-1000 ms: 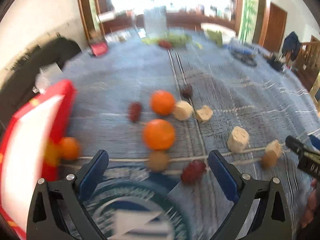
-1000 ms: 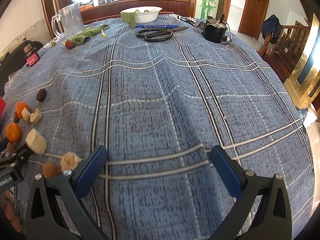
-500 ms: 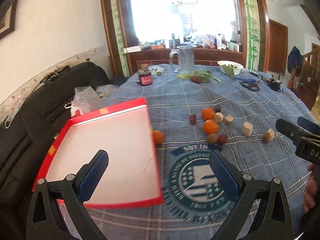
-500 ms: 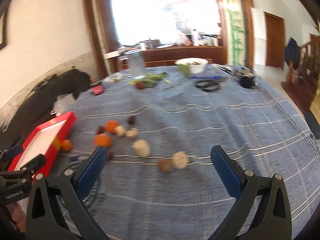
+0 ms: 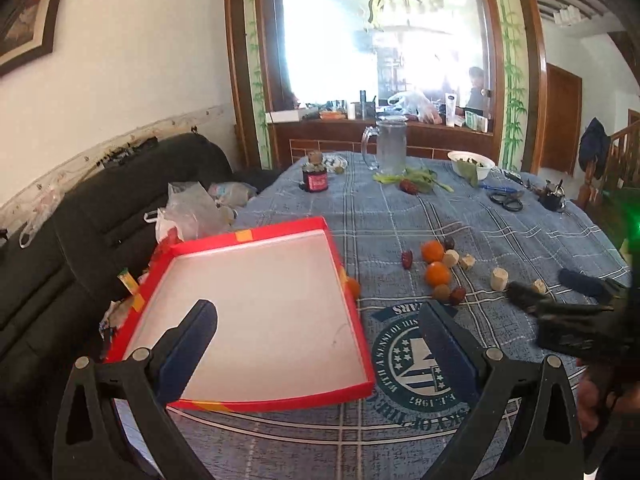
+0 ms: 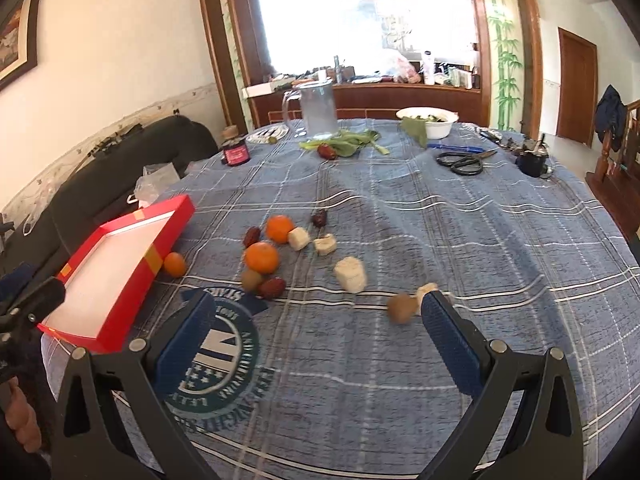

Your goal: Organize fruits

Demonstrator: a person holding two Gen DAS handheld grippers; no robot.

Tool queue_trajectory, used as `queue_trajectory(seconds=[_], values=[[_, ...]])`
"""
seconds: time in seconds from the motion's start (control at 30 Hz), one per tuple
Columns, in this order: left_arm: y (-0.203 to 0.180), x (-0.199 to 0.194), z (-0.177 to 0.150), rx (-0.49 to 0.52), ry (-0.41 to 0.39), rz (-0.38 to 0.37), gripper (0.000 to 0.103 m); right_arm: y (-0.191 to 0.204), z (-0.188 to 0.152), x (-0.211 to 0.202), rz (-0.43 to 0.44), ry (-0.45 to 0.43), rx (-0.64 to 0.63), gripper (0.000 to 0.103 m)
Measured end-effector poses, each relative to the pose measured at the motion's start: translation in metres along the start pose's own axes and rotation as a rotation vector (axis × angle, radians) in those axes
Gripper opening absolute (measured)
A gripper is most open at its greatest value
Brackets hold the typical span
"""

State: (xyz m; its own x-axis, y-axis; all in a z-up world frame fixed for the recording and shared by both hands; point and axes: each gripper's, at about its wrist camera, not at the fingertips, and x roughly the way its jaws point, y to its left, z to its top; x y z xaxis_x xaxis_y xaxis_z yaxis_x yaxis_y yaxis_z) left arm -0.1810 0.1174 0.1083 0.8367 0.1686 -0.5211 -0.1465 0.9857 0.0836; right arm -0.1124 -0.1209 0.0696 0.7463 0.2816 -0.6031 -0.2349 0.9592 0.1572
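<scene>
A red tray (image 5: pixel 348 332) with a bare white floor lies at the table's left edge; it also shows in the right wrist view (image 6: pixel 168 236). Right of it lie scattered fruits: oranges (image 6: pixel 261 257) (image 6: pixel 279 228), a small orange (image 6: pixel 175 264) against the tray wall, red dates (image 6: pixel 272 287), kiwis (image 6: pixel 401 308) and pale cut pieces (image 6: pixel 351 274). My left gripper (image 5: pixel 320 336) is open and empty above the tray's near part. My right gripper (image 6: pixel 318 328) is open and empty, held above the cloth short of the fruits.
A blue plaid cloth (image 6: pixel 460 248) with a round emblem covers the table. At the far side stand a glass pitcher (image 6: pixel 318 110), a dark jar (image 6: pixel 235 151), a white bowl (image 6: pixel 438 122), greens with a date, and scissors (image 6: pixel 464 160). A black sofa (image 5: pixel 100 220) with bags sits left.
Both grippers have pulled back and risen from low over the cloth. The left view now takes in the whole tray; the right view has swung left to the fruits. Both stay open.
</scene>
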Motion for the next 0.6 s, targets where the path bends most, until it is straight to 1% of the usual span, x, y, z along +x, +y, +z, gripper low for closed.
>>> queue_trajectory(seconds=[0.07, 0.17, 0.27, 0.37, 0.43, 0.47, 0.5, 0.53, 0.57, 0.6], values=[[0.005, -0.008, 0.001, 0.008, -0.023, 0.031, 0.101, 0.014, 0.003, 0.009, 0.020, 0.029, -0.022, 0.103], [0.016, -0.019, 0.001, 0.005, -0.046, 0.056, 0.101, 0.045, 0.006, 0.029, 0.010, 0.066, -0.091, 0.103], [0.030, -0.026, 0.000, -0.012, -0.056, 0.085, 0.101, 0.080, 0.005, 0.060, 0.008, 0.143, -0.162, 0.103], [0.043, -0.032, 0.002, -0.042, -0.067, 0.109, 0.101, 0.111, -0.002, 0.086, 0.055, 0.218, -0.179, 0.103], [0.046, -0.035, 0.004, -0.052, -0.077, 0.119, 0.101, 0.132, -0.007, 0.093, 0.071, 0.233, -0.213, 0.098], [0.047, -0.034, 0.004, -0.050, -0.076, 0.120, 0.101, 0.142, -0.009, 0.095, 0.107, 0.246, -0.234, 0.094], [0.046, -0.034, 0.005, -0.045, -0.071, 0.120, 0.101, 0.153, -0.013, 0.094, 0.202, 0.274, -0.250, 0.086], [0.044, -0.031, 0.006, -0.044, -0.059, 0.114, 0.101, 0.158, -0.015, 0.093, 0.265, 0.290, -0.263, 0.082], [0.043, -0.029, 0.005, -0.042, -0.052, 0.106, 0.101, 0.162, -0.016, 0.089, 0.316, 0.288, -0.282, 0.081], [0.041, -0.026, 0.005, -0.038, -0.043, 0.096, 0.101, 0.161, -0.015, 0.082, 0.302, 0.247, -0.300, 0.081]])
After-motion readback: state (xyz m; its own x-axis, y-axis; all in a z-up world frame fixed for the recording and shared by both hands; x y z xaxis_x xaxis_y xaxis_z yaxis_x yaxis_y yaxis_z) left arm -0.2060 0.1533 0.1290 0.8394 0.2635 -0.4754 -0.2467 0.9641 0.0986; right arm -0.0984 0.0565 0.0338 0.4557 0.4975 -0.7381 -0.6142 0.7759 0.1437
